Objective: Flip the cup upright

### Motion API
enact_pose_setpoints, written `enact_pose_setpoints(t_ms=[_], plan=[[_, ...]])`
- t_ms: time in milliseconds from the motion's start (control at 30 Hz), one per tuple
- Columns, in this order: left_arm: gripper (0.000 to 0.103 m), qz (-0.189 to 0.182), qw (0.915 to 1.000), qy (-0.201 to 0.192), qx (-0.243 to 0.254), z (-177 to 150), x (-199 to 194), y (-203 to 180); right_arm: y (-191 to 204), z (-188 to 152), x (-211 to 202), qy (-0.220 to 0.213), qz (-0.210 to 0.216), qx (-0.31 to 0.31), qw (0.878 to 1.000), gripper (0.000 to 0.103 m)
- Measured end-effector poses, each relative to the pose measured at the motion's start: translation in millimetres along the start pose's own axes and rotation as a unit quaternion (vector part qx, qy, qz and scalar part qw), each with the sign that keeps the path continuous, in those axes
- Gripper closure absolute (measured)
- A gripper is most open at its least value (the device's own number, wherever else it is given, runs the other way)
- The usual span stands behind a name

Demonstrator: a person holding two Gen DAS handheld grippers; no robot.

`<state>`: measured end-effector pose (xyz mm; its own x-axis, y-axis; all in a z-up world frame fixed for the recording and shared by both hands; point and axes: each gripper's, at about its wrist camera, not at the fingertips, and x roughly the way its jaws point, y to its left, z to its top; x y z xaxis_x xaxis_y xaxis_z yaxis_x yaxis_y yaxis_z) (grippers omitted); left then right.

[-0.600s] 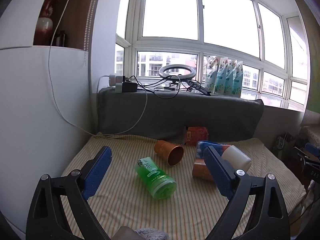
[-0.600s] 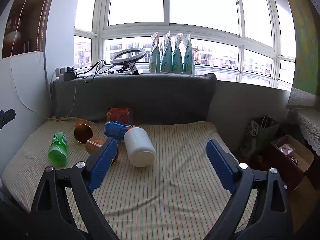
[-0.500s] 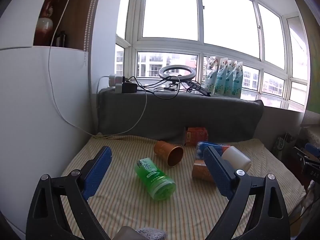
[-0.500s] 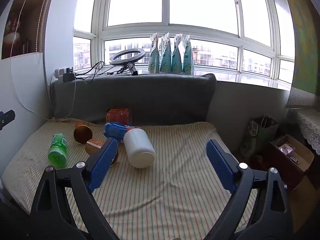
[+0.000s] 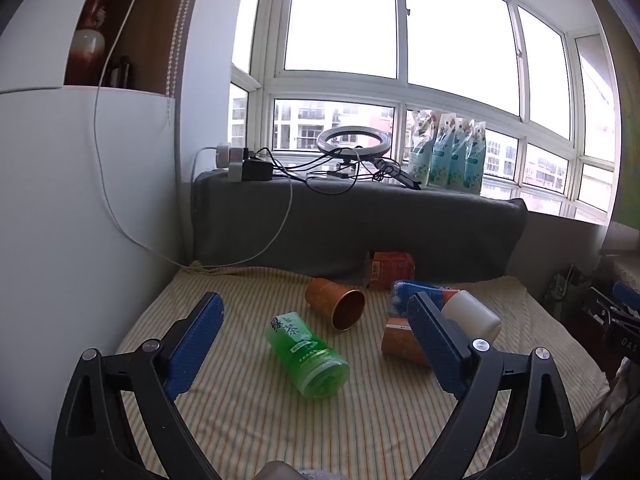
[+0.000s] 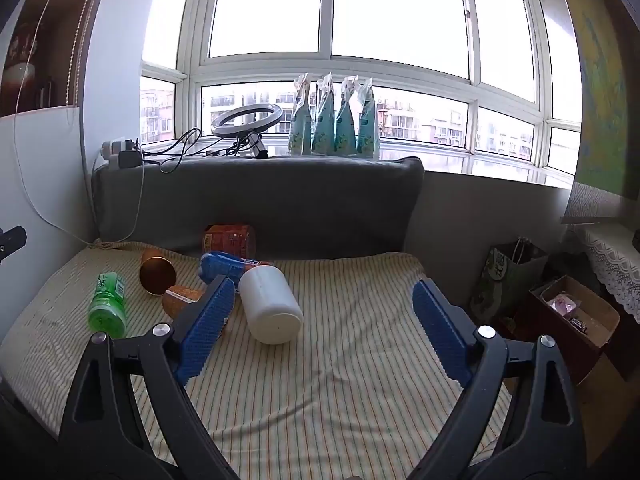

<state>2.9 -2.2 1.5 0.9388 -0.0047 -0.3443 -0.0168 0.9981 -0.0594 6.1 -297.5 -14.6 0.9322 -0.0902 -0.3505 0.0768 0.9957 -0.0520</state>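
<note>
Sideways lies the cup (mouth forward); left gripper gapes.

Daylight floods in from the far windows, whose upper panes are blown out to white glare. The striped cloth is evenly, softly lit with faint shadows. Both views bend strongly at dark vignetted edges; the centre is sharp.
</note>
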Motion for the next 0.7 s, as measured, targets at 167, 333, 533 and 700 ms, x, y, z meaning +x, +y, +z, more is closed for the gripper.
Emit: enact_pose_setpoints(t_ms=[167, 333, 533, 700], plan=[[0.01, -0.002, 1.0, -0.003, -0.001, 1.1, -1.9, -0.2, -0.6, 0.8, -0.7, -0.005, -0.002, 0.002, 1.0, 0.01], [0.01, -0.003, 1.0, -0.002, -0.003, -0.2, -1.2, 2.1, -1.1, 1.0, -1.4, -0.009, 0.001, 0.006, 1.0, 0.01], [0.01, -0.005, 1.0, 0.002, -0.003, -1.6, 1.2, 1.9, -2.9, 2.4, 1.4, -0.003, 0.016, 0.017, 1.0, 0.01], [0.01, -0.005, 1.0, 0.001, -0.002, -3.2, 1.4, 1.5, -0.8, 2.3, 2.6, -0.004, 0.014, 0.013, 1.0, 0.01]])
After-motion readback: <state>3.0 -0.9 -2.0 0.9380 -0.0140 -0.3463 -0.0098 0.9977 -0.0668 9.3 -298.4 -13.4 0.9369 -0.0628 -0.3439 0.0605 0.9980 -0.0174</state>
